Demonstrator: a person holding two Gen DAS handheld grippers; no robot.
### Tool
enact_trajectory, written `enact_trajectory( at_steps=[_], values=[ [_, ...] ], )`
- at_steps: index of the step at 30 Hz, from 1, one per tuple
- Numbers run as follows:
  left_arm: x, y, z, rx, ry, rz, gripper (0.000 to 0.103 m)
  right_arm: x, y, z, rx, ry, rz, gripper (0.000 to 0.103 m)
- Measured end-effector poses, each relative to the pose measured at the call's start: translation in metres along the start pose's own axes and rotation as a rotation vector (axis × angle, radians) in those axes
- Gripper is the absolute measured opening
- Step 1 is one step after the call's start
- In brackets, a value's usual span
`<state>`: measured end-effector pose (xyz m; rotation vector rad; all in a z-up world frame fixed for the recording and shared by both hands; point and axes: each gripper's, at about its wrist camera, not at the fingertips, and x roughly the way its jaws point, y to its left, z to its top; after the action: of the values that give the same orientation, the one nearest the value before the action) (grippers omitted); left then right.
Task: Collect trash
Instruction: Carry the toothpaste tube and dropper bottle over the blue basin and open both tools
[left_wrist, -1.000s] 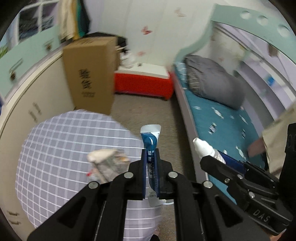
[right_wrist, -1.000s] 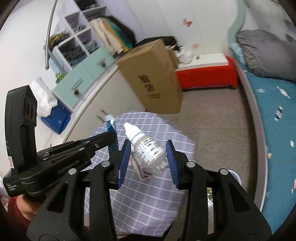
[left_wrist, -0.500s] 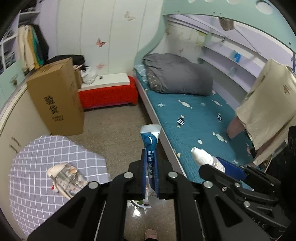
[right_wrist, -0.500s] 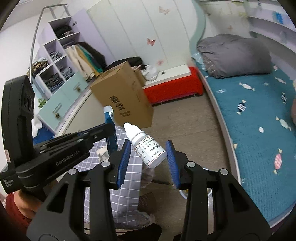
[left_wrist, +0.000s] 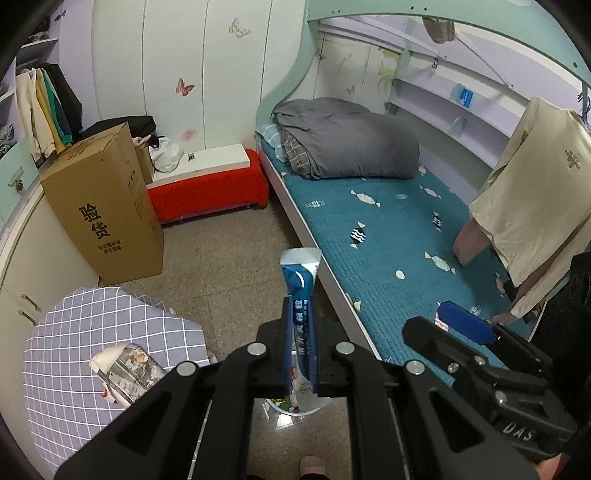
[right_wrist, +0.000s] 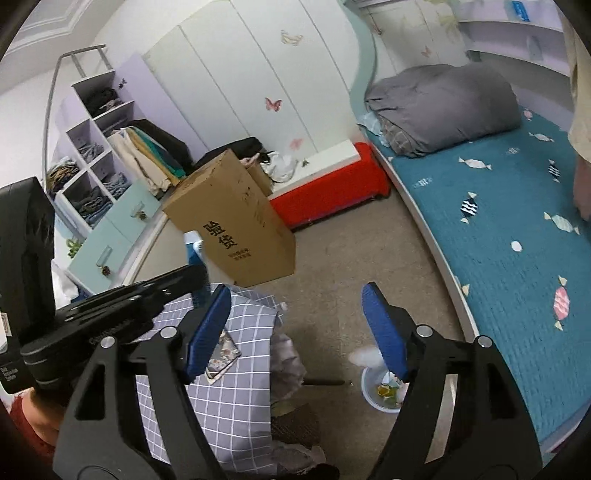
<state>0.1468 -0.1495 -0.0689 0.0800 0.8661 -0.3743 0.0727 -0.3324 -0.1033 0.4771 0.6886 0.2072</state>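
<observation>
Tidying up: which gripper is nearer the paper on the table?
Left. The left gripper hangs beside the paper; the right gripper, jaws opening and empty, sits farther off, toward the bed.

Box (right_wrist: 236, 225) behind table (right_wrist: 229, 406), left of bed (right_wrist: 517, 258)

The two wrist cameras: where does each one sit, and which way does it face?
Left wrist: on the left gripper, looking down at floor and bed; its fingers clamp a blue tube; the right gripper shows alongside.
Right wrist: on the right gripper, jaws opening and empty, above the white bin; the left gripper shows at left.
Shared: cardboard box, checked tablecloth.
</observation>
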Motion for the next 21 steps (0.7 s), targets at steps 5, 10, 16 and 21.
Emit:
enact_trajectory(
  at_steps=[5, 10, 16, 21],
  values=[
    [0.009, 0.000, 0.006, 0.012, 0.011, -0.004, 0.007, -0.006, 0.000, 0.006, -0.005, -0.026, -0.025, 0.073],
    [0.016, -0.009, 0.012, 0.037, 0.013, -0.019, 0.008, -0.008, -0.002, 0.008, -0.008, -0.030, -0.035, 0.076],
    [0.024, -0.018, 0.014, 0.057, 0.025, -0.038, 0.008, -0.014, -0.006, 0.010, -0.007, -0.044, -0.066, 0.078],
    [0.033, -0.028, 0.016, 0.075, 0.036, -0.055, 0.008, -0.020, -0.013, 0.012, 0.008, -0.063, -0.090, 0.080]
  ],
)
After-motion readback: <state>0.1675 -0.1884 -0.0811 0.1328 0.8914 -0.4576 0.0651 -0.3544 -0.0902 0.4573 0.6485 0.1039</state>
